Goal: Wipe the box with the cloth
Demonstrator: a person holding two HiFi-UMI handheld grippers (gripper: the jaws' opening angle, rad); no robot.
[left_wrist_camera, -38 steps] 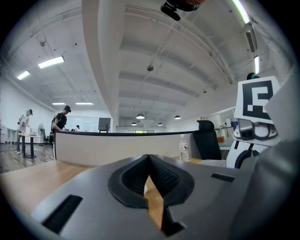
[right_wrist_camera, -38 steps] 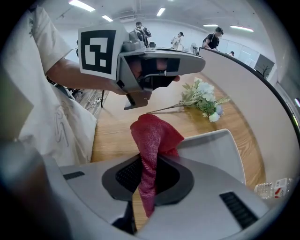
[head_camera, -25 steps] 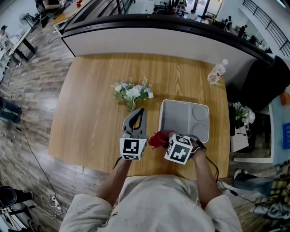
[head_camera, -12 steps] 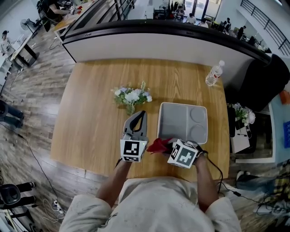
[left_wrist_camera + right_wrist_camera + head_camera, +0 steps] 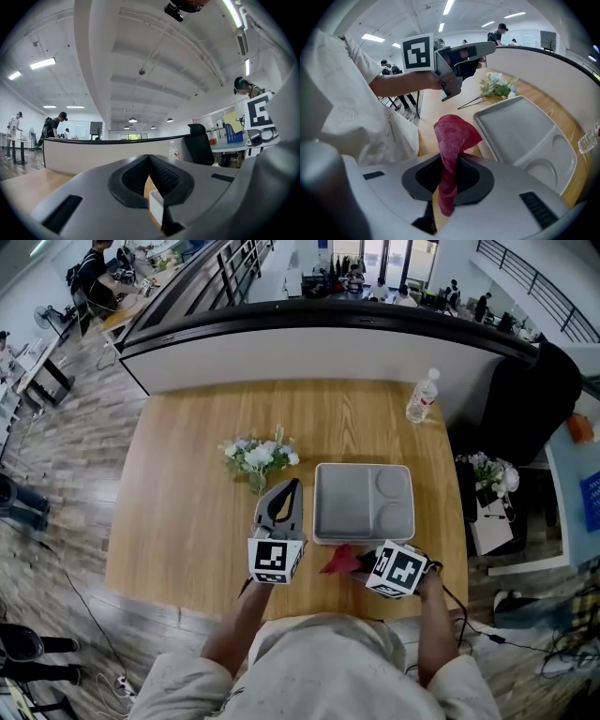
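Right gripper view: right gripper (image 5: 450, 163) pinched cloth (image 5: 454, 133) beside box (image 5: 520, 133); left gripper (image 5: 149, 161) jaws together, empty; we feared thin pinch releasing cloth mid-wipe.

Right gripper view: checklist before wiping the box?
1. Red cloth clamped in right gripper: ok.
2. Cloth over the box: not ok, it hangs short of the near rim.
3. Box free of items: ok, compartments bare.
4. Left gripper out of the path: ok, shut, empty, left of the box.
5. Flowers and bottle apart from the box: ok.
6. Box held against sliding: not ok, nothing grips it.
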